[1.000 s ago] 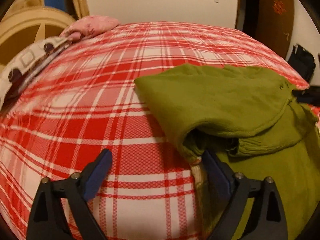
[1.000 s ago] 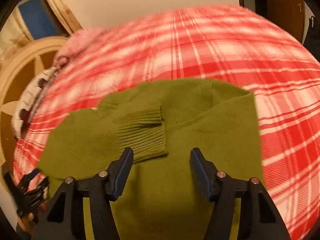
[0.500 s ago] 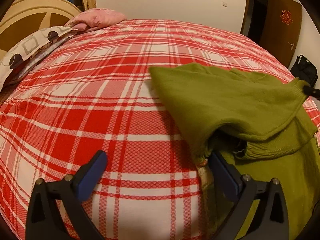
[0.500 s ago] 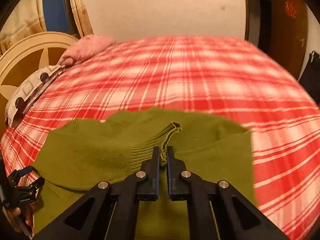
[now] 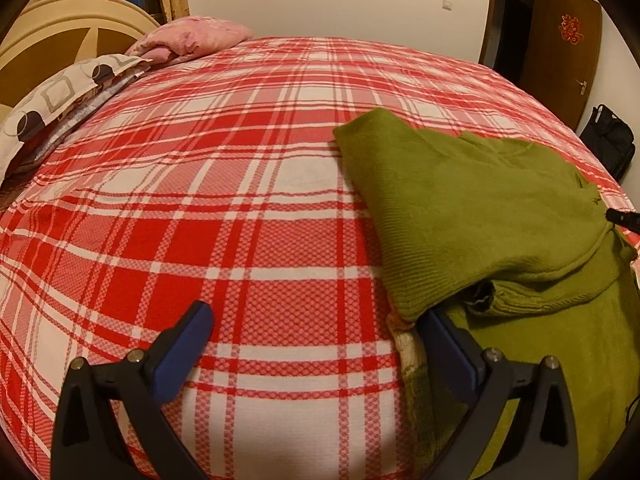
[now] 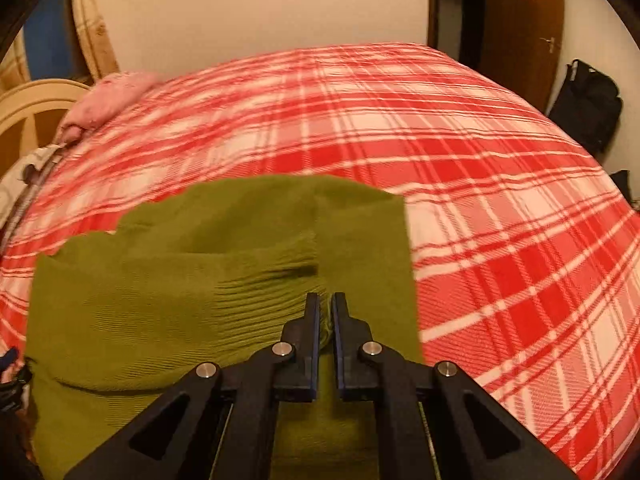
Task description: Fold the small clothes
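Green sweater (image 6: 192, 280): knit, lying on a red-and-white plaid bedspread (image 5: 240, 208), partly folded, one ribbed cuff (image 6: 276, 284) drawn across the body. Right gripper (image 6: 325, 304): jaws pinched together on the cuff's edge, a sliver of green knit showing between the blue pads; cuff lifted slightly off the cloth beneath. Left gripper (image 5: 316, 320): jaws spread wide, holding nothing; left finger (image 5: 188, 332) over bare bedspread, right finger (image 5: 448, 344) just beside the sweater's near edge, under an overhanging fold. In the left view the sweater (image 5: 460, 208) lies on the right half of the bed, a folded layer lying over the rest. Pink pillow (image 5: 192, 38) and patterned pillow (image 5: 52, 96): far left, against a cream headboard (image 5: 72, 16). Brown door (image 5: 560, 52) and black bag (image 5: 608, 140): right, beyond the bed.
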`<state>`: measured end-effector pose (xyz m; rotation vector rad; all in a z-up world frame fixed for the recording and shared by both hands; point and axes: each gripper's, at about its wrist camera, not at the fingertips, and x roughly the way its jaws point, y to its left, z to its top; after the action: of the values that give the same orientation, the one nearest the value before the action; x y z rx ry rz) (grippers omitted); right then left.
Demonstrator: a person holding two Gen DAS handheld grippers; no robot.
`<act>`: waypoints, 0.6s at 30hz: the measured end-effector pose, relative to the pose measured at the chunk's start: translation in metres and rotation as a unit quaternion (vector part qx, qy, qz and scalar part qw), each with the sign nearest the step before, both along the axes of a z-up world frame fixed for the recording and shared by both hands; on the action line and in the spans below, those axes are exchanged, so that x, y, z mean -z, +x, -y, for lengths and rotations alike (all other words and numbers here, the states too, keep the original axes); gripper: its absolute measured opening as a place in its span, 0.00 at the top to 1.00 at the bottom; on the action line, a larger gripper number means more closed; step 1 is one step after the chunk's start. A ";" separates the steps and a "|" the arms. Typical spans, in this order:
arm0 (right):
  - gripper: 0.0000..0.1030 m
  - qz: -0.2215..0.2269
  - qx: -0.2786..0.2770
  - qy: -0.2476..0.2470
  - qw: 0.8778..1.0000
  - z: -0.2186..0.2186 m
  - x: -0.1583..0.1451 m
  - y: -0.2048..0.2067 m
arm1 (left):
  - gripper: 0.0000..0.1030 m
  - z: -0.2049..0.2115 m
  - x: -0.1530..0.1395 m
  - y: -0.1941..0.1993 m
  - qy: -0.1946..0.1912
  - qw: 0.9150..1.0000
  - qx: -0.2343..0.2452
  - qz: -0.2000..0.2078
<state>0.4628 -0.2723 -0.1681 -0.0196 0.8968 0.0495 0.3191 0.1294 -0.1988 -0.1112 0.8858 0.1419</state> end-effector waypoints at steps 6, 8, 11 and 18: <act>1.00 -0.002 -0.011 0.016 1.000 0.013 -0.003 -0.003 | 0.00 0.005 -0.013 -0.018 0.015 0.999 -0.008 0.035; 0.99 0.018 -0.022 0.009 1.000 0.006 -0.012 -0.009 | 0.00 0.002 -0.020 -0.027 0.002 0.998 -0.011 0.057; 0.71 0.039 -0.044 0.007 0.998 -0.010 -0.023 -0.010 | 0.00 -0.003 -0.030 -0.030 0.003 0.997 -0.024 0.071; 0.37 0.018 -0.115 0.024 0.993 -0.053 -0.013 -0.003 | 0.00 0.008 -0.046 0.004 0.048 0.995 -0.019 0.083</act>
<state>0.4595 -0.2192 -0.1549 -0.0778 0.8542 0.2849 0.3235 0.1218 -0.1526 -0.0485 0.7100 0.2070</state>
